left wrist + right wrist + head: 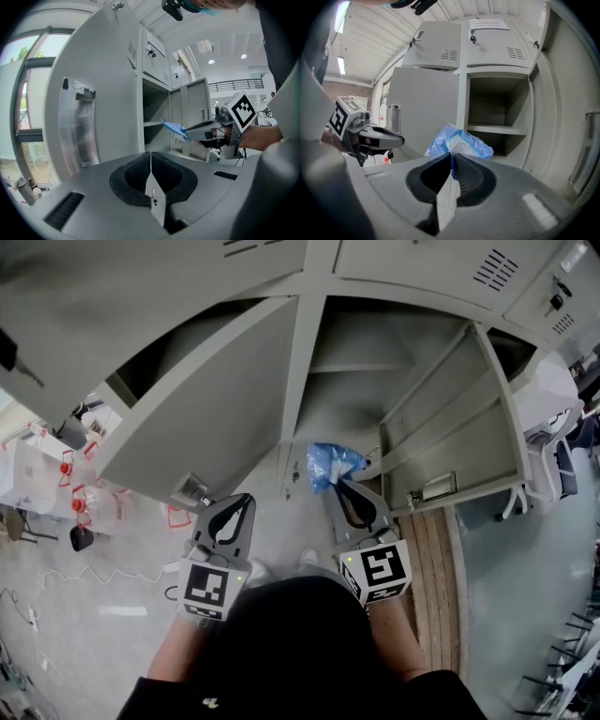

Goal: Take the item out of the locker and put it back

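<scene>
Right gripper clamps a crumpled blue plastic bag by its lower edge, its dark ribbed jaws pressed together on the thin film, as the right gripper view shows. Held out level from the person's right forearm, the gripper points at the open locker, with its marker cube facing up. Alongside it and a little further back, the left gripper is held at about the same height, its jaws meeting in a thin line with nothing between them, aimed at the grey left door.

The bag is glossy and wrinkled, with a pale patch on its upper face. It hangs at the mouth of the open compartment, just beside the lower corner of the swung-out right door; whether it has crossed the threshold cannot be told. The locker is smooth grey sheet metal with slotted vents on its upper doors. Inside the open compartment a flat metal shelf runs across. Wooden planks lie on the grey floor by the right door.
</scene>
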`<action>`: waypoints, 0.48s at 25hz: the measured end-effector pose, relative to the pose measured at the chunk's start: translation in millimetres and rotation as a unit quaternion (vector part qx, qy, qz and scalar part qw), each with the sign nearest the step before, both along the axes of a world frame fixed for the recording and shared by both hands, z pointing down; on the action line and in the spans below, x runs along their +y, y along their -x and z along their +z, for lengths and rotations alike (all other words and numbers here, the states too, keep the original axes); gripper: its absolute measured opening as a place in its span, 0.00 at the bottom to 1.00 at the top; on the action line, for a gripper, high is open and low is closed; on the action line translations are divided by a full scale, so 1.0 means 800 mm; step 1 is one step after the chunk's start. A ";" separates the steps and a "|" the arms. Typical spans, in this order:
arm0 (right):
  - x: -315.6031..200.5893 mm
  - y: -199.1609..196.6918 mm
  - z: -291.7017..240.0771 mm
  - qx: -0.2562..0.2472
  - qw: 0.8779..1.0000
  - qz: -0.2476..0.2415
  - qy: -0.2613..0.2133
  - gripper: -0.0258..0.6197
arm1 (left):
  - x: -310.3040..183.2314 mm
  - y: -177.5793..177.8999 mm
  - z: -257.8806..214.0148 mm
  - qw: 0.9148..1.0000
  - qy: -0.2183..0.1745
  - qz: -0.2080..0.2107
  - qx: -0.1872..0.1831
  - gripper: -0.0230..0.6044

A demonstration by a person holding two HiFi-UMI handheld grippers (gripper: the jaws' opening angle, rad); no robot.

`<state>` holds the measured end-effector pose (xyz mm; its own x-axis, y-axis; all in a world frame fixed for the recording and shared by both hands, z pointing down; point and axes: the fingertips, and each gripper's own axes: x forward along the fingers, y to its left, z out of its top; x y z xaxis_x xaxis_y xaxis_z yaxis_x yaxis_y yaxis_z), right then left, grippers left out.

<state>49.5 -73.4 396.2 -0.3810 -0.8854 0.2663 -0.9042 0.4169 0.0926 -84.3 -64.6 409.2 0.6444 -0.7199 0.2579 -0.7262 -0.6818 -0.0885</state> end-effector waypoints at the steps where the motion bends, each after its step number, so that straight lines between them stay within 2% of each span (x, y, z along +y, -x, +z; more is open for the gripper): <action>1: 0.001 0.000 0.002 0.001 1.000 -0.001 0.001 0.08 | 0.000 0.000 0.001 1.000 0.001 0.000 0.000 0.06; 5: 0.003 -0.001 0.007 0.005 1.000 -0.002 0.005 0.08 | 0.002 -0.002 0.002 1.000 0.013 -0.009 0.008 0.06; 12: 0.000 -0.006 0.007 0.007 1.000 -0.001 0.003 0.08 | 0.001 -0.003 0.005 1.000 0.005 -0.003 -0.003 0.06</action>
<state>54.7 -73.0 402.0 -0.3797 -0.8826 0.2770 -0.9017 0.4201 0.1025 -81.9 -63.9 413.0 0.6383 -0.7209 0.2699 -0.7296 -0.6784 -0.0865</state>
